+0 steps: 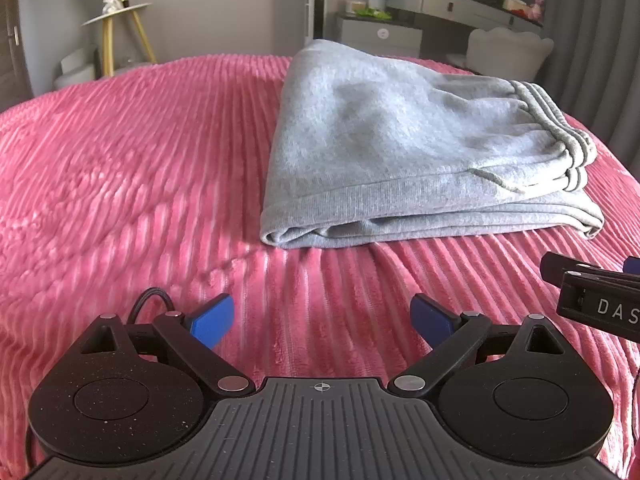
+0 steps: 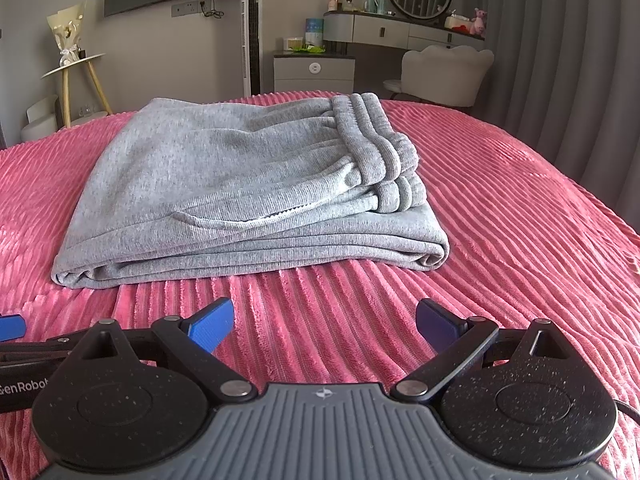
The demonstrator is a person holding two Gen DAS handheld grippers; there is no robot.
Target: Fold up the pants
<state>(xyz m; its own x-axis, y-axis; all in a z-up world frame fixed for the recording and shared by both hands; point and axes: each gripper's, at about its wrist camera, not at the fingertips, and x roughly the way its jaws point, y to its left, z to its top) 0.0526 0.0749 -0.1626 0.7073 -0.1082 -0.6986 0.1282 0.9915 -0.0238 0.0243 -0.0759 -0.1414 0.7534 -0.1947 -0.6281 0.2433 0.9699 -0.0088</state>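
The grey knit pants [image 2: 240,184] lie folded mid-bed on the pink ribbed bedspread [image 2: 520,220], both the left tool [image 1: 322,320] and right tool [image 2: 325,322] spread empty nearby; a careless nudge could spill the loose stacked layers.

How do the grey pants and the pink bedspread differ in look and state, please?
The grey pants have a fine, even knit, while the pink bedspread is plush with raised ribs. The pants are folded into a stacked bundle of layers with the waistband on top; the bedspread lies spread out in a single sheet. The pants cover only a small patch, whereas the bedspread fills the bed. Both are soft fabric, and neither is touched by a gripper.
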